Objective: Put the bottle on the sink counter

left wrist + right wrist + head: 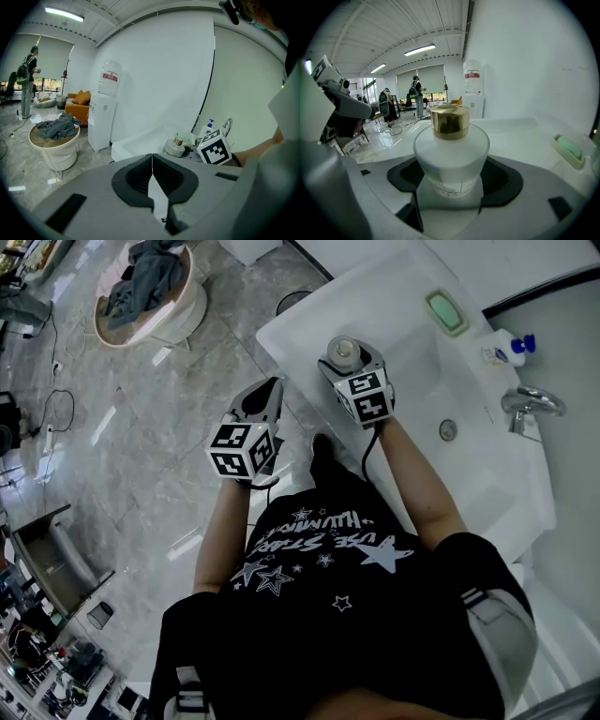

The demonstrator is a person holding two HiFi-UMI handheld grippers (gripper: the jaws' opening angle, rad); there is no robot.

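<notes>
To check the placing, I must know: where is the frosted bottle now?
In the head view the bottle is held in the right tongs over the white sink counter, left of the green soap dish.

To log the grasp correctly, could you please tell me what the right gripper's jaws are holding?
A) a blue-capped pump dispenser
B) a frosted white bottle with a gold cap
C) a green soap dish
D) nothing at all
B: the right gripper view shows the right gripper with its jaws closed on either side of the frosted white bottle, whose gold cap stands upright over the sink counter.
</notes>
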